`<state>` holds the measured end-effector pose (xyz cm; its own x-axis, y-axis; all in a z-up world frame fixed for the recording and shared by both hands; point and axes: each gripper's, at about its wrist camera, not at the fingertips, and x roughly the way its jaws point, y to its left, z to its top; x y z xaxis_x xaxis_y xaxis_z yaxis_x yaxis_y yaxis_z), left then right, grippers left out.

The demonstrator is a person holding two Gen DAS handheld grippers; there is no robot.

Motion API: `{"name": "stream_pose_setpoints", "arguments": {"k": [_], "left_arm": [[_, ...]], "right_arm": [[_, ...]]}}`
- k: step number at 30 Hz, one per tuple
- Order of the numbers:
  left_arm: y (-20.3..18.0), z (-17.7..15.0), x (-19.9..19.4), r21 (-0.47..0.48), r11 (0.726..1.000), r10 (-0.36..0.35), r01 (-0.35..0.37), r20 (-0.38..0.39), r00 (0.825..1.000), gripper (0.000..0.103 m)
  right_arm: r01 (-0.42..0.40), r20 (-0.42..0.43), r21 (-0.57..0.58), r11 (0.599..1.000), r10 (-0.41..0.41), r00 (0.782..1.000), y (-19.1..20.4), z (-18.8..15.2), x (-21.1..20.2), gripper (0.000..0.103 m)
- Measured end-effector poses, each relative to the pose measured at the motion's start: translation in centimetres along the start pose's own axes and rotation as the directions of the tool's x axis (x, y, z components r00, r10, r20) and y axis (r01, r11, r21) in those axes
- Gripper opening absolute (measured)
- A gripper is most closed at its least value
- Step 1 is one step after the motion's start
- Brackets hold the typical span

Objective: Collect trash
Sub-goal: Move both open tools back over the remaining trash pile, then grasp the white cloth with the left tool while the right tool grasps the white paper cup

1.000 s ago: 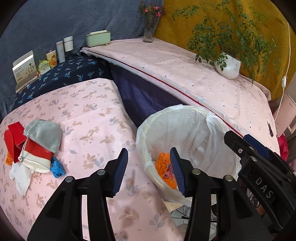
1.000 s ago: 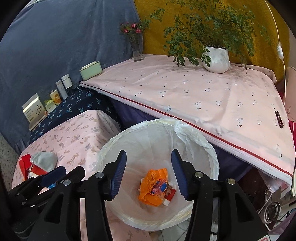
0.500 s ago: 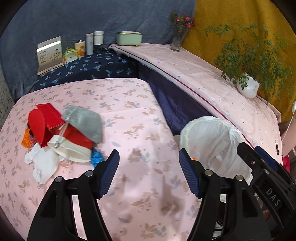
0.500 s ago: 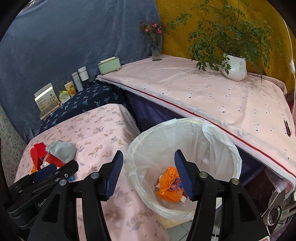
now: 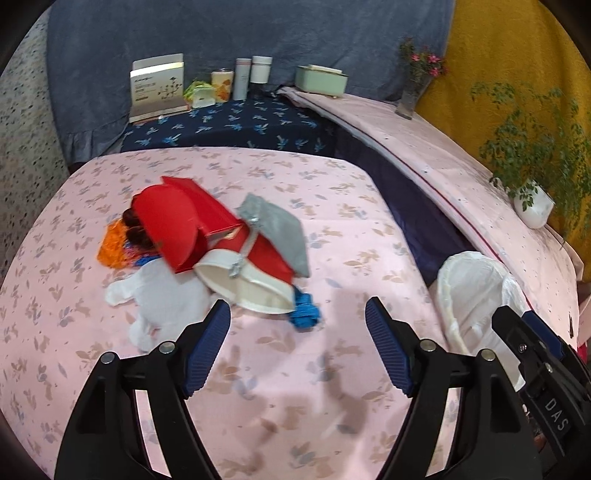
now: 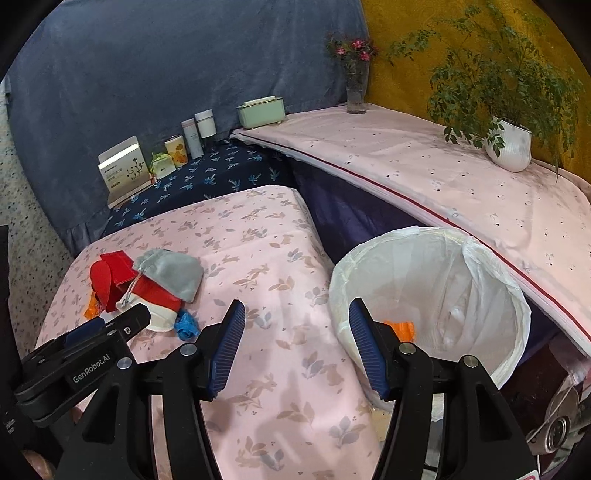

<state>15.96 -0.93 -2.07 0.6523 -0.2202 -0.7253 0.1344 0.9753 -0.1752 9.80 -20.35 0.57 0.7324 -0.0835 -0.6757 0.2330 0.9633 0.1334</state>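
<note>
Your left hand-held gripper (image 5: 297, 345), jaws just widened and empty, faces the crumpled blue wrapper (image 5: 305, 311); right hand-held gripper (image 6: 295, 345) released, empty, beside the white-lined bin (image 6: 491, 273) for drops.

The table (image 5: 332, 206) wears a pink cloth printed with pale brown and grey-blue leaves, and on it lie a red box (image 5: 192, 225), a grey pouch (image 5: 280, 229), a white tissue (image 5: 162, 299), an orange wrapper (image 5: 112, 243) and a bright blue crumpled scrap (image 5: 304, 314). The bin (image 6: 480, 295) is lined with a white bag and shows an orange wrapper (image 6: 400, 328) inside. Behind, a navy cloth (image 5: 236, 125) carries light blue sprigs, the curtain (image 6: 147, 66) is slate blue, the wall (image 6: 424, 22) mustard yellow, and a green plant sits in a white pot (image 6: 511, 142).
</note>
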Motion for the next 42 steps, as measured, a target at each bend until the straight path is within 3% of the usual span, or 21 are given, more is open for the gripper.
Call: {"name": "stream_pose_setpoints", "arguments": {"k": [10, 21, 28, 33, 36, 38, 42], "left_arm": [[6.1, -0.6, 0.7, -0.069, 0.995, 0.07, -0.072, -0.035, 0.997, 0.087], [11.1, -1.7, 3.3, -0.117, 0.986, 0.102, -0.116, -0.113, 0.988, 0.087], [12.5, -1.3, 4.6, -0.129, 0.987, 0.081, -0.097, -0.124, 0.989, 0.086], [12.7, -1.2, 5.6, -0.118, 0.992, 0.036, -0.053, -0.143, 0.989, 0.068], [12.7, -1.2, 6.0, -0.112, 0.993, 0.011, -0.028, -0.154, 0.988, 0.052], [12.6, -1.2, 6.1, -0.107, 0.994, -0.013, -0.004, -0.157, 0.988, 0.034], [12.3, -1.2, 5.8, -0.101, 0.995, -0.031, 0.016, -0.151, 0.988, 0.021]], "right_arm": [[-0.041, -0.043, -0.08, 0.996, 0.037, 0.998, 5.1, -1.3, 1.5, 0.057], [-0.078, -0.108, -0.16, 0.984, 0.062, 0.992, 10.2, -2.4, 5.0, 0.057], [-0.091, -0.142, -0.189, 0.978, 0.065, 0.988, 12.7, -2.4, 7.7, 0.057], [-0.097, -0.156, -0.207, 0.973, 0.065, 0.986, 14.2, -2.2, 9.5, 0.057], [-0.095, -0.163, -0.213, 0.972, 0.061, 0.985, 14.7, -2.0, 10.4, 0.054], [-0.094, -0.166, -0.212, 0.973, 0.059, 0.984, 15.0, -1.9, 10.9, 0.049], [-0.097, -0.181, -0.202, 0.975, 0.06, 0.982, 15.0, -1.8, 11.5, 0.018]]}}
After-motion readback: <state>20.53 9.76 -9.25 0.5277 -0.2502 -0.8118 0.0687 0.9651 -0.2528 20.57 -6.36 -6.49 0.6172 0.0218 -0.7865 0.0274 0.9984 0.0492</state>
